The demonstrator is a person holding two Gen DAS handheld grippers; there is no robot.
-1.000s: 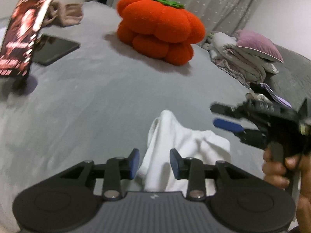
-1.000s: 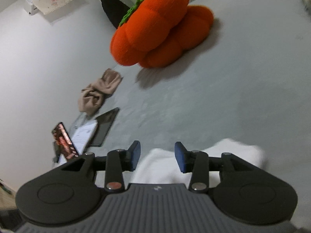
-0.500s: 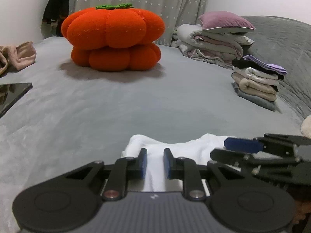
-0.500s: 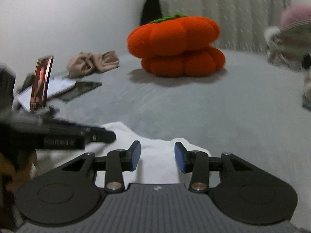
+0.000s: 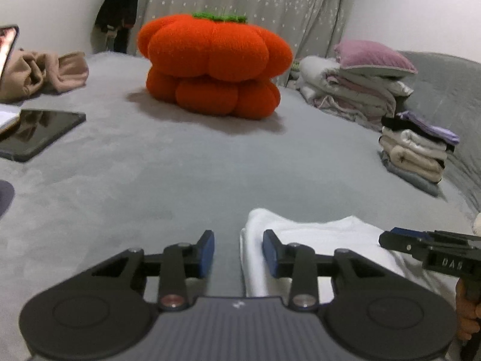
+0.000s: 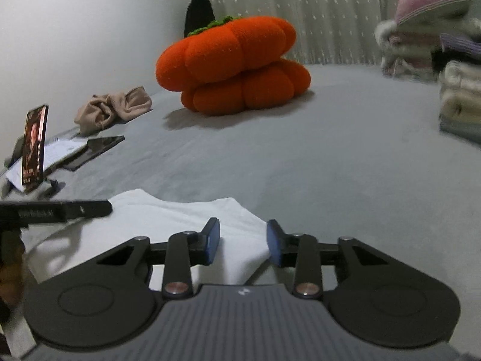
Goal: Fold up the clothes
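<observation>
A white garment (image 5: 315, 240) lies folded and nearly flat on a grey bed (image 5: 180, 174), nearest the cameras and well in front of the orange pumpkin cushion (image 5: 215, 66). Its edges are rounded and soft, with a thick fold along its left side.

The left hand-held gripper (image 5: 237, 252) straddles that left edge; its jaws are opening and the pads do not press the cloth. The right hand-held gripper (image 6: 242, 240) sits over the garment's right corner, jaws closing slightly, cloth between the pads but not pinched.

1 second ago the garment hung bunched and raised in front of the left gripper; now it rests spread on the bed, and both grippers have come down and levelled.

Left of the pumpkin cushion lie a dark tablet (image 5: 36, 132), a lit phone on a stand (image 6: 34, 146) and a crumpled beige cloth (image 6: 114, 109). Right of it stand 2 piles: folded clothes (image 5: 415, 153) and bedding topped by a mauve pillow (image 5: 372, 57). Behind hangs a pale dotted curtain (image 5: 270, 3).
</observation>
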